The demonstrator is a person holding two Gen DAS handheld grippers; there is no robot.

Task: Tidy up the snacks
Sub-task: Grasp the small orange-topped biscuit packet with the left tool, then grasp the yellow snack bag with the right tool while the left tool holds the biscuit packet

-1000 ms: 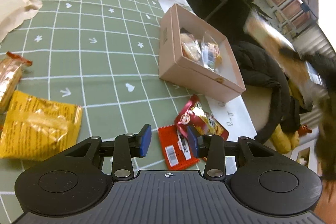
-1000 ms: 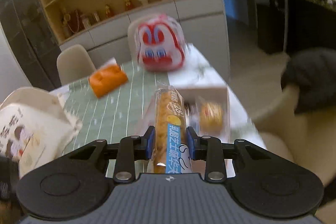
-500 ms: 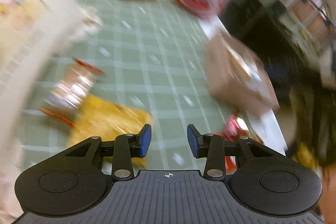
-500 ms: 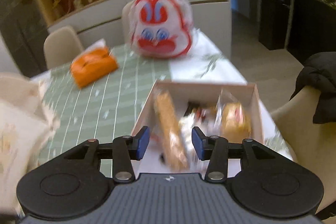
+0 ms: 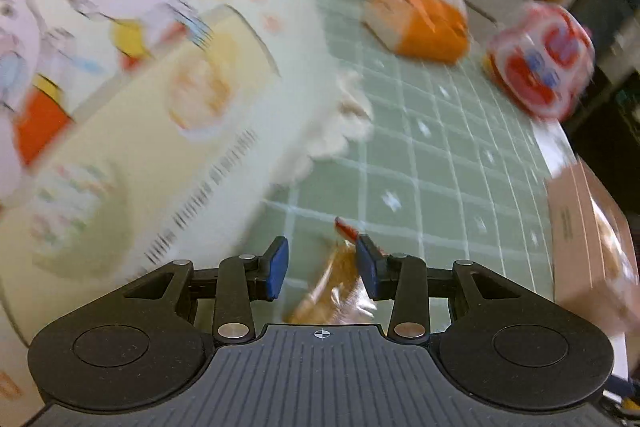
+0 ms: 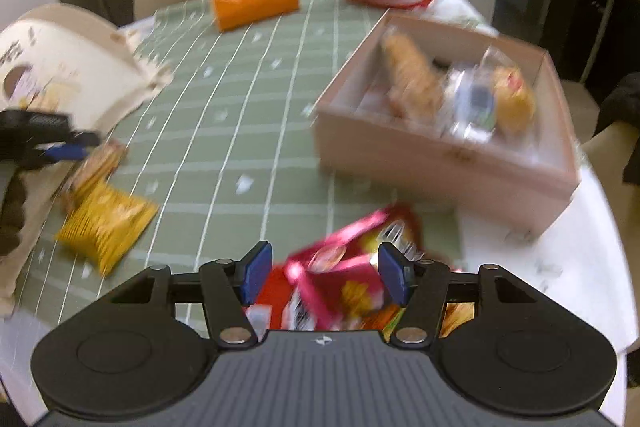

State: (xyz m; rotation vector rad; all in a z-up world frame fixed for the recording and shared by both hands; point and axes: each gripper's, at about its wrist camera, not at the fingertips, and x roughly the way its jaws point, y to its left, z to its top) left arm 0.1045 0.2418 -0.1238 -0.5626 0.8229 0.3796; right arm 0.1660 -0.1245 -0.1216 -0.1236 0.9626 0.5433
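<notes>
The pink box (image 6: 444,151) sits at the right of the right wrist view, already holding a long bread stick (image 6: 412,75) and a few wrapped snacks. Loose ones still lie on the green worktop (image 6: 240,131): a red-and-pink packet (image 6: 344,267) at bottom centre, a yellow packet (image 6: 104,223) at lower left, and a clear-wrapped golden snack (image 5: 336,287) just beyond it.

The right tool (image 6: 325,277) is unclenched, its jaws having just been opening, and it grips nothing; the red-and-pink packet lies under the gap between the pads, not pressed by them. The left tool (image 5: 322,269) is also released and empty, poised over the golden snack, whose red end shows between the pads.

Both views are smeared, so I judge the hands are travelling fast. The chief danger is closing too early: the pads could pinch only a crinkled corner of film, and the packet would swing or slip on the way to the box. The red-and-pink packet looks to overlap others beneath it, so a deep bite might drag two up together. On the left, the big cream bag (image 5: 132,99) fills the upper left right beside the tool; a wide approach could knock it. The box stands near the worktop's right edge, so a hard drop or a nudge there might shove it off.
</notes>
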